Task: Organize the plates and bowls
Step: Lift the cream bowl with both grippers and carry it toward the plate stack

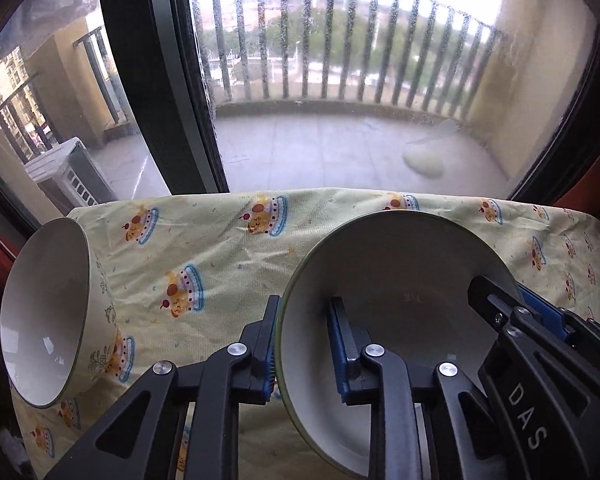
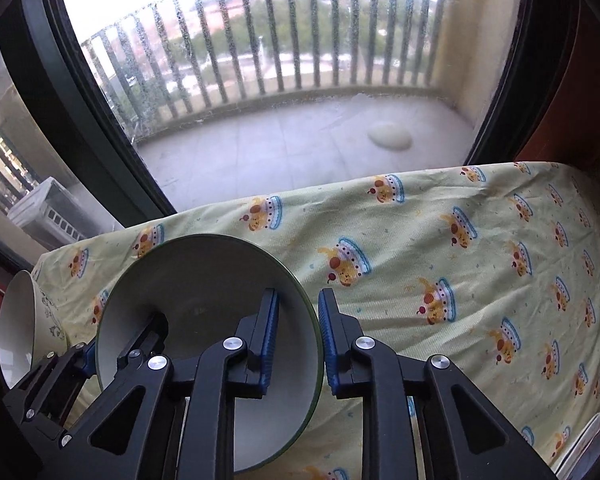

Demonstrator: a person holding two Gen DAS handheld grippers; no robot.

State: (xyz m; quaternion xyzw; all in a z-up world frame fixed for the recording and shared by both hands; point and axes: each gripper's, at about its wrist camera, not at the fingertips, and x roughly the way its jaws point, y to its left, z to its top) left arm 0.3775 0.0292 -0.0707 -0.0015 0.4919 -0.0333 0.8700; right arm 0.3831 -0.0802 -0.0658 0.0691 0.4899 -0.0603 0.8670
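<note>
The big bowl (image 1: pixel 400 280) sits on the cloth (image 1: pixel 220 248), white inside with a thin green rim, and both claws are on it at once. The left gripper (image 1: pixel 302 348) pinches the bowl's left wall, one blue pad outside, one inside. From the right wrist view the same bowl (image 2: pixel 204 280) shows its other side, where the right gripper (image 2: pixel 298 340) clamps the right wall the same way, a pad on each face of the rim. Each camera catches the other claw reaching in from the far side of the bowl.

The bowl's bottom edge is cut off behind the gripper bodies in both views, so whether it rests flat or is tipped up off the cloth is hard to say. A faint mark on its inner base is too blurred to read.

Left of it, well apart, a second bowl (image 1: pixel 56 312) with a leafy print outside stands near the table edge, partly cropped in the right wrist view.

The cloth is pale yellow with cartoon cakes. Beyond it, a dusty window (image 2: pixel 280 80) and a balcony railing (image 1: pixel 340 40).
</note>
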